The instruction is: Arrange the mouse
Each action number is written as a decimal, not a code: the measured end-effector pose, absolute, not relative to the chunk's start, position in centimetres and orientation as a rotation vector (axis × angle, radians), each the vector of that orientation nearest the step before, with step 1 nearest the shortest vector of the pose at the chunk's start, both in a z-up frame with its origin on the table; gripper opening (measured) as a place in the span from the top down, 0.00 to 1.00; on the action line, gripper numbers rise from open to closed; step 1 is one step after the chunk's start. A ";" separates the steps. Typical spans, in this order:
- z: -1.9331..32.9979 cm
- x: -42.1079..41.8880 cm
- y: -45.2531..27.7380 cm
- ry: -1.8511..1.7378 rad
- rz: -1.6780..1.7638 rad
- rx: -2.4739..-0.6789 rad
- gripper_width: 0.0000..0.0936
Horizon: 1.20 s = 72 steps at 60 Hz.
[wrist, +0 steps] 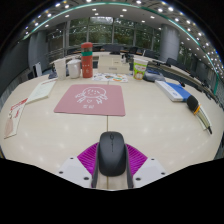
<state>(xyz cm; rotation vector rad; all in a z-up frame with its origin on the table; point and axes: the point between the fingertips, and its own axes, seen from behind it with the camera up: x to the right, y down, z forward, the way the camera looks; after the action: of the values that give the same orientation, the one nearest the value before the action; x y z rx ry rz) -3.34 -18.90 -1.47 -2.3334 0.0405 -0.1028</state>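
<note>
A black computer mouse (111, 152) sits between my two fingers, its front pointing away from me. The magenta pads (87, 157) press on both its sides, so my gripper (111, 168) is shut on it. The mouse is held over the pale table (150, 125). A pink mouse mat (91, 98) with a white pattern lies on the table beyond the fingers, a little to the left.
A red can (87, 62) and white boxes (66, 67) stand behind the mat. Papers (40, 91) lie at the left. A blue and white box (173, 90) and a green packet (139, 68) lie at the right, with a dark tool (201, 112) nearby.
</note>
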 end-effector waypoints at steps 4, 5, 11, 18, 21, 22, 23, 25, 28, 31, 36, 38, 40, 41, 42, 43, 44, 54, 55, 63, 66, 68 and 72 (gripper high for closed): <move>-1.5 -3.3 -18.8 0.035 -0.112 -2.340 0.60; -1.4 -3.4 -18.8 0.031 -0.114 -2.342 0.61; -0.9 -3.6 -18.8 0.028 -0.120 -2.340 0.64; 2.1 -3.7 -17.8 0.050 -0.118 -2.302 0.64; 4.1 -3.7 -17.0 0.064 -0.110 -2.275 0.64; 5.0 -3.6 -16.6 0.074 -0.112 -2.262 0.64; 5.9 -3.6 -16.2 0.082 -0.112 -2.249 0.64; 7.6 -3.5 -15.1 0.084 -0.105 -2.222 0.64; 10.3 -3.4 -13.2 0.093 -0.110 -2.172 0.64; 12.6 -3.7 -11.0 0.087 -0.098 -2.139 0.64; 14.6 -4.4 -6.9 0.087 -0.065 -2.098 0.64; 14.9 -5.0 -5.4 0.084 -0.057 -2.089 0.64; 14.9 -5.3 -3.5 0.071 -0.047 -2.091 0.64; 14.7 -5.5 -2.7 0.067 -0.045 -2.092 0.64; 14.3 -5.7 -1.9 0.064 -0.042 -2.094 0.64; 13.9 -5.9 -1.1 0.059 -0.038 -2.100 0.64; 13.3 -6.2 -0.4 0.055 -0.033 -2.109 0.64; 5.8 -8.2 3.9 0.026 -0.006 -2.228 0.64; 4.7 -8.5 4.1 0.028 0.003 -2.236 0.64; 0.4 -9.3 4.6 0.032 0.027 -2.310 0.60; -0.8 -9.7 4.8 0.029 0.048 -2.326 0.56; -1.4 -9.8 4.6 0.031 0.057 -2.342 0.53; -0.9 -9.4 4.7 0.032 0.045 -2.332 0.48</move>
<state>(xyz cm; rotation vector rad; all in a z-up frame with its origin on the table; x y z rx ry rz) -9.43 4.68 -0.93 -2.3320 0.0324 0.0448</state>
